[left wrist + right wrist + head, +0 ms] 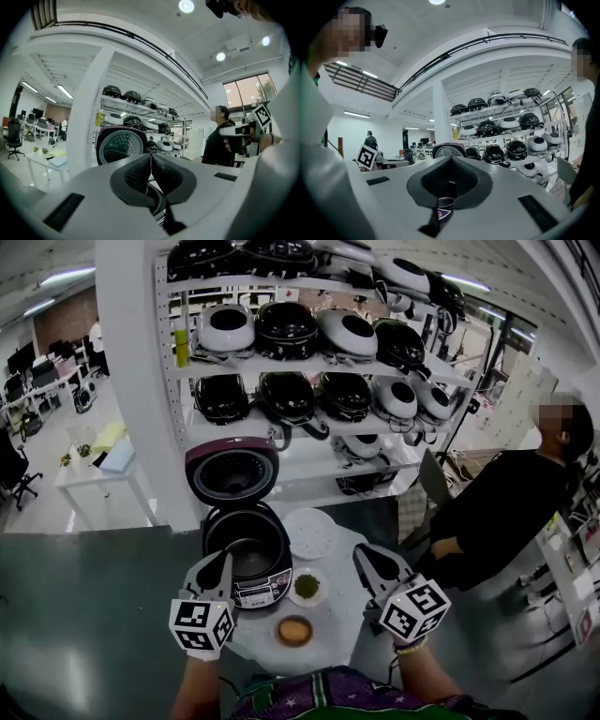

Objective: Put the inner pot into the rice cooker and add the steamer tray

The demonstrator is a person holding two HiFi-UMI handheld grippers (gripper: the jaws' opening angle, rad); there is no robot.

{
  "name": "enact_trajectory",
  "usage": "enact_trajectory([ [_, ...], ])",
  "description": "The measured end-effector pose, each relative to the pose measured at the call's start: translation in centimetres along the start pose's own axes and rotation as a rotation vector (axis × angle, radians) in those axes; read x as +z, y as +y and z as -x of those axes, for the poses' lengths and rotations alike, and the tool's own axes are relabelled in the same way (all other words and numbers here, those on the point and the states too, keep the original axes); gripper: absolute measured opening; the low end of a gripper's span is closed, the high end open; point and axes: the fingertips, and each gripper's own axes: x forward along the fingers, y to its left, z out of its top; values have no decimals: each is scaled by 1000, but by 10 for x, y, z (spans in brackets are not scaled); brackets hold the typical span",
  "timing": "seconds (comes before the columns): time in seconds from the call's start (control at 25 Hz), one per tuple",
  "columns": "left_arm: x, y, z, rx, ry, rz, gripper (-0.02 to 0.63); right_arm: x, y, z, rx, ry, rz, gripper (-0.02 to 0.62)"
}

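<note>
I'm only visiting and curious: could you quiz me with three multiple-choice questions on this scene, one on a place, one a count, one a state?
1. Where is the white steamer tray?
A. On the table, right of the rice cooker
B. Inside the cooker
C. On a shelf
2. How many small dishes stand on the table in front of the cooker?
A. One
B. Two
C. Four
3. The cooker's lid is
A. shut
B. taken off, on the floor
C. swung up, open
Answers: 1 A, the tray lies on the tabletop beside it; 2 B, one holds something green, the other something brown; 3 C, the lid's underside faces the camera.
</note>
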Motion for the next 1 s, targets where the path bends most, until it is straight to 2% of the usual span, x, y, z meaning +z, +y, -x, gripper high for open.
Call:
enact_trajectory([
  [0.12, 5, -12, 1, -37, -18, 1, 25, 7, 8, 1, 39, -18, 38, 5],
  [0.16, 6, -15, 0, -48, -20, -1, 25, 8, 11, 0, 60, -16, 52, 46],
  [0.2, 6, -18, 0, -57, -22, -1, 25, 9, 15, -1, 78, -12, 60, 128],
  [0.28, 6, -21, -3, -69, -27, 3, 25, 8, 17, -4, 97, -7, 65, 208],
  [0.44, 5, -29, -6, -88, -35, 8, 25, 2, 9, -11, 85, -4, 48, 420],
  [0.52, 5, -32, -7, -97, -37, 6, 25, -4, 3, -15, 71, 13, 29, 487],
  [0.6, 4, -34, -9, -101, -38, 6, 25, -13, -2, -20, 64, 37, 18, 515],
  [1.0, -12, -28, -37, -55, -32, 43, 25, -72, -55, -59, 60, 185, 6, 514],
])
